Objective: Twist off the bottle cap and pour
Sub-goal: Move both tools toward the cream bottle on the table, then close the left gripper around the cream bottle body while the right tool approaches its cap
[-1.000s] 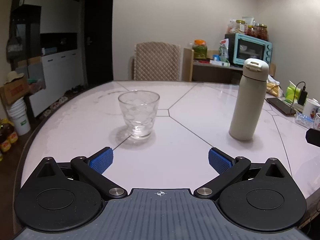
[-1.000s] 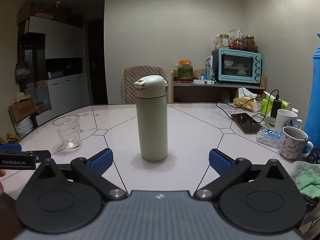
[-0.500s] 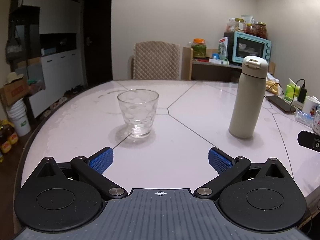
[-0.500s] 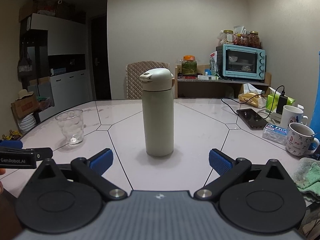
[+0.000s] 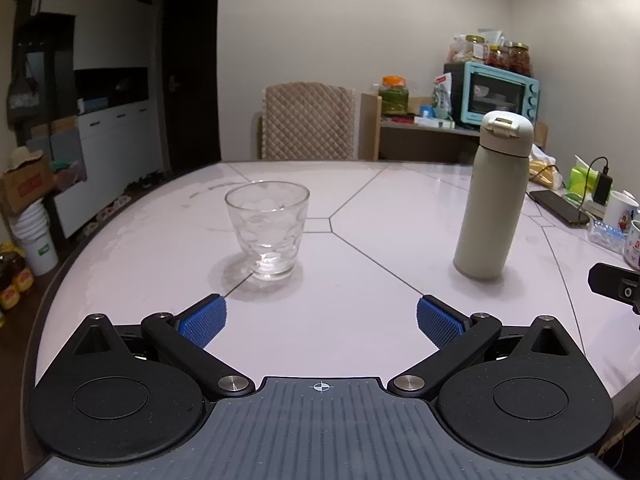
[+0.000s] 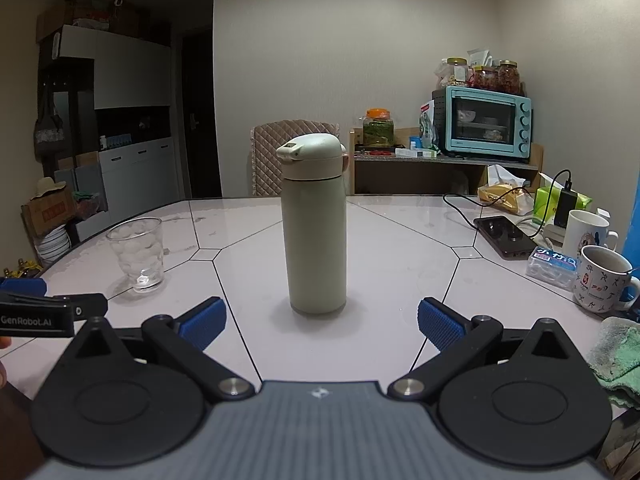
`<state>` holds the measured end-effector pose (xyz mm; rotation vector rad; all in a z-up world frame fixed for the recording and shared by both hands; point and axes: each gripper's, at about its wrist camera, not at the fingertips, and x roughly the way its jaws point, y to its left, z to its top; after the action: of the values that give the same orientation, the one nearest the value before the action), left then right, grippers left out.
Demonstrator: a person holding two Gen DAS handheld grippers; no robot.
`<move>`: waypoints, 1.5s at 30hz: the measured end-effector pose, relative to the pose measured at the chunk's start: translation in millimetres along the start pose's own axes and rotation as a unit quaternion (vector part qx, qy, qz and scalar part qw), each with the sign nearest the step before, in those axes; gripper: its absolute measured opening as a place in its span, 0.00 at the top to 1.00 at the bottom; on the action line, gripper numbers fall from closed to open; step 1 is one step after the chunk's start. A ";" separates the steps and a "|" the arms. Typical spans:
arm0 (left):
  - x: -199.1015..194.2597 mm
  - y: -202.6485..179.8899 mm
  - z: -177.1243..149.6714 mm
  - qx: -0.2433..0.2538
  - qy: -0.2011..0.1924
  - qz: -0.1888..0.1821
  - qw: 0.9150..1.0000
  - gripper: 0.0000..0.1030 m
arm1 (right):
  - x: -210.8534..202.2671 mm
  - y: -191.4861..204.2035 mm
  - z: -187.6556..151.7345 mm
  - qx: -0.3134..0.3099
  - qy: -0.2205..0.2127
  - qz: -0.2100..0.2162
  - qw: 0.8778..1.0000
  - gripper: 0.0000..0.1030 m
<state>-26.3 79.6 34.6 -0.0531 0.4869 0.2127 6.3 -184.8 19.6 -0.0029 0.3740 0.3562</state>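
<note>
Just ahead of the right gripper (image 6: 322, 320), whose blue pads (image 6: 438, 322) stand spread wide with nothing between them, the beige bottle (image 6: 314, 236) stands on the pale table (image 6: 400, 256), centred in the gap but apart from both pads. Against the frame a second ago, the bottle fills more of the right wrist view and its cap rises higher against the chair behind, so this gripper has drawn closer and sits a little lower. The left gripper (image 5: 320, 320) is likewise spread and holds nothing; in its view the drinking glass (image 5: 267, 230) sits ahead and slightly left, the bottle (image 5: 494, 200) well off to the right, much as before, with the bottle a touch nearer the centre.

The bottle's long axis is upright, its base flat on the table and its cap (image 6: 312, 156) on top, seated and closed. The cap's latch tab (image 6: 290, 150) juts toward the left in the right wrist view, on the side of the glass (image 6: 138, 254).

Farther right lie a dark phone (image 6: 504, 236) on a cable, two mugs (image 6: 604, 278) and a green cloth (image 6: 616, 354); a teal oven (image 6: 482, 124) stands on the shelf behind.
</note>
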 end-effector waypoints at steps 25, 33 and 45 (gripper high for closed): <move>18.3 -15.0 7.9 0.016 0.003 -0.021 1.000 0.00 | 16.5 -13.7 7.9 0.005 0.002 -0.014 1.000 0.00; 27.7 -22.5 11.5 0.024 0.003 -0.034 0.999 0.00 | 22.1 -18.6 9.5 0.006 0.004 -0.021 1.000 0.00; 40.6 -36.0 17.6 0.046 0.000 -0.070 0.997 0.00 | 30.5 -23.0 13.8 0.004 0.004 -0.027 1.000 0.00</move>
<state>24.6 54.0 31.1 0.0021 0.4905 0.0539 45.6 -195.1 20.1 -0.0075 0.3834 0.3009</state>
